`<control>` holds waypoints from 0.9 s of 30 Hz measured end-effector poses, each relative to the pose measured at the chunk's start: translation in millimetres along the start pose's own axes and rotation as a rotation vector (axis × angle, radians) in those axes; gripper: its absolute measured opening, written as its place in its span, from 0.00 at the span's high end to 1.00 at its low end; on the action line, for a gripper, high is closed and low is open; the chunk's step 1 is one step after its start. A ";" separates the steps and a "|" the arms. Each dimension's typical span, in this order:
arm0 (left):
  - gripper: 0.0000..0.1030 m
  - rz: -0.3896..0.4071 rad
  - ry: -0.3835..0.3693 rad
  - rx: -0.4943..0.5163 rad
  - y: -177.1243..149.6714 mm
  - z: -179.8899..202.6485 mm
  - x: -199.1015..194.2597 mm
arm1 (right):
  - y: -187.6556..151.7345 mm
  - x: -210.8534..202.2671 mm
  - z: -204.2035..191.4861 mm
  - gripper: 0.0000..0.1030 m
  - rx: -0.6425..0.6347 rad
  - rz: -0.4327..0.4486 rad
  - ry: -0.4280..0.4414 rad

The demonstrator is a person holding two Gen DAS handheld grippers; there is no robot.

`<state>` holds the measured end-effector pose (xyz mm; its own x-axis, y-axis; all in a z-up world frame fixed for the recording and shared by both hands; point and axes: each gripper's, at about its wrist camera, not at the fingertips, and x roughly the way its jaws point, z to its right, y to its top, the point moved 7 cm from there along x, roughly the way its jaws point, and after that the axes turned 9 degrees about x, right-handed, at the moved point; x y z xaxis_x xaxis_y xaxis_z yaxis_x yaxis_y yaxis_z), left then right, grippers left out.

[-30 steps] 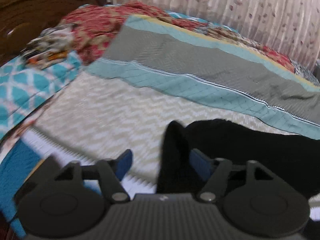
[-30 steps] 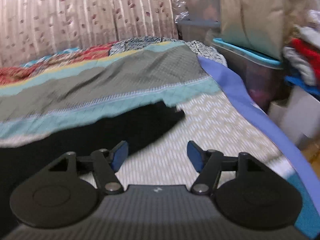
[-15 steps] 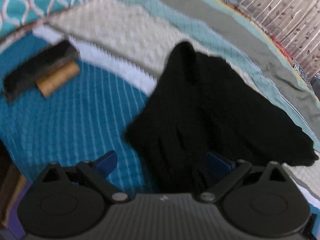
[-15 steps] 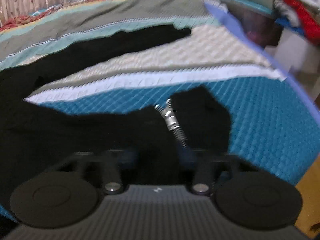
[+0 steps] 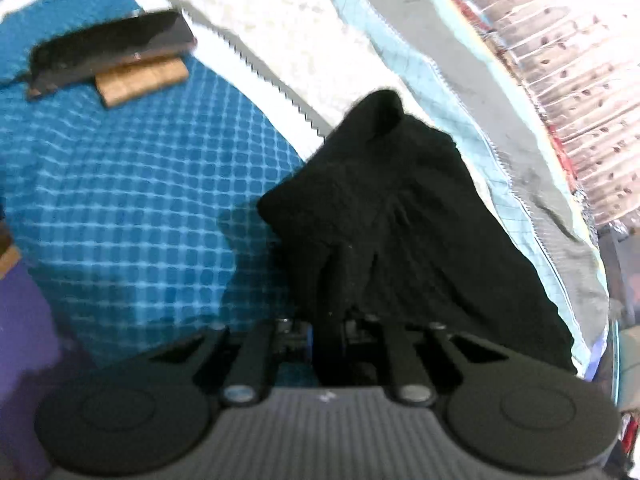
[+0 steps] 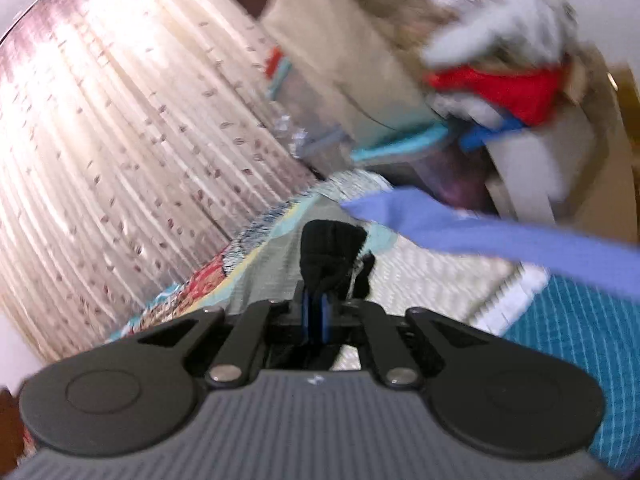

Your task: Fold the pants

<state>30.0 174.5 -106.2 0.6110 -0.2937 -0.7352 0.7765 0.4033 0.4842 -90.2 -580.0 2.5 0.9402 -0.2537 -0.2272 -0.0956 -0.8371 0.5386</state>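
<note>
Black pants (image 5: 400,208) lie bunched on the blue quilted bedspread (image 5: 132,208), stretching away to the right in the left wrist view. My left gripper (image 5: 328,332) is shut on the near edge of the pants. My right gripper (image 6: 316,316) is shut on another part of the black pants (image 6: 328,248) and holds it lifted above the bed, with a bunch of cloth sticking up past the blue pads.
A black case on a tan block (image 5: 116,60) lies on the bedspread at the far left. A grey and teal blanket (image 5: 472,92) lies behind the pants. Patterned curtains (image 6: 120,140), plastic boxes and piled clothes (image 6: 492,84) stand beyond the bed.
Both grippers have closed on the pants. The right gripper has lifted its part and swung up, now facing the curtain and boxes. The left gripper dropped closer to the cloth.
</note>
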 end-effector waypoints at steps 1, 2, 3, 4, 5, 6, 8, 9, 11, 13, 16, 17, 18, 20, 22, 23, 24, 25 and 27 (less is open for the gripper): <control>0.91 -0.002 0.018 0.015 -5.2 -2.5 -2.9 | -5.2 4.6 18.8 0.92 0.052 -0.021 -0.009; 0.91 -0.008 0.041 0.032 -11.1 -5.3 -2.1 | -17.1 6.1 39.9 0.92 0.105 -0.047 -0.035; 0.90 -0.017 0.062 0.049 -17.8 -8.5 1.9 | -32.9 6.7 63.2 0.92 0.138 -0.069 -0.101; 0.89 -0.041 0.086 0.061 -25.0 -12.2 10.1 | -50.7 9.3 88.7 0.91 0.144 -0.099 -0.203; 0.87 -0.066 0.113 0.073 -31.1 -16.0 18.1 | -68.6 9.8 111.0 0.87 0.143 -0.141 -0.316; 0.86 -0.081 0.147 0.089 -36.6 -18.6 24.7 | -84.6 11.2 132.6 0.92 0.154 -0.193 -0.416; 0.82 -0.072 0.171 0.134 -38.8 -13.0 23.3 | -88.1 -8.1 139.8 0.84 0.258 -0.131 -0.314; 0.71 -0.076 0.174 0.160 -38.5 -8.7 19.8 | -82.4 -13.5 140.2 0.77 0.298 -0.130 -0.318; 0.53 -0.060 0.196 0.205 -35.3 -1.8 5.8 | -65.0 -25.5 136.0 0.60 0.284 -0.074 -0.344; 0.52 -0.009 0.202 0.248 -29.3 2.1 -13.2 | -41.8 -34.5 129.0 0.59 0.231 -0.013 -0.370; 0.52 0.049 0.230 0.255 -16.6 -0.8 -37.6 | -24.8 -35.3 121.5 0.59 0.183 0.022 -0.353; 0.52 0.072 0.247 0.261 -8.3 -1.7 -42.6 | -22.9 -28.0 117.8 0.59 0.169 0.017 -0.344; 0.52 0.098 0.261 0.275 3.2 -0.8 -46.4 | -19.4 -18.5 107.1 0.59 0.149 0.002 -0.332; 0.52 0.143 0.306 0.323 35.0 7.1 -45.7 | -26.5 -10.6 90.0 0.59 0.112 -0.035 -0.309; 0.52 0.179 0.359 0.397 66.5 26.3 -37.3 | -37.0 1.5 71.9 0.58 0.072 -0.083 -0.278; 0.52 0.199 0.372 0.446 78.7 39.8 -32.1 | -39.0 15.6 60.7 0.57 0.053 -0.110 -0.261; 0.52 0.218 0.382 0.508 91.0 55.7 -25.4 | -43.7 35.9 47.8 0.56 0.032 -0.145 -0.246; 0.51 0.236 0.398 0.584 103.8 74.7 -14.0 | -53.2 37.3 37.8 0.55 0.018 -0.173 -0.242; 0.45 0.246 0.413 0.717 121.8 109.5 15.5 | -63.1 73.8 18.5 0.54 -0.019 -0.251 -0.244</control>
<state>151.0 124.2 -6.7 0.7774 0.1252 -0.6164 0.6244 -0.2714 0.7324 -20.9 -554.9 -63.3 0.8275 -0.1518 -0.5405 0.1363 -0.8796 0.4558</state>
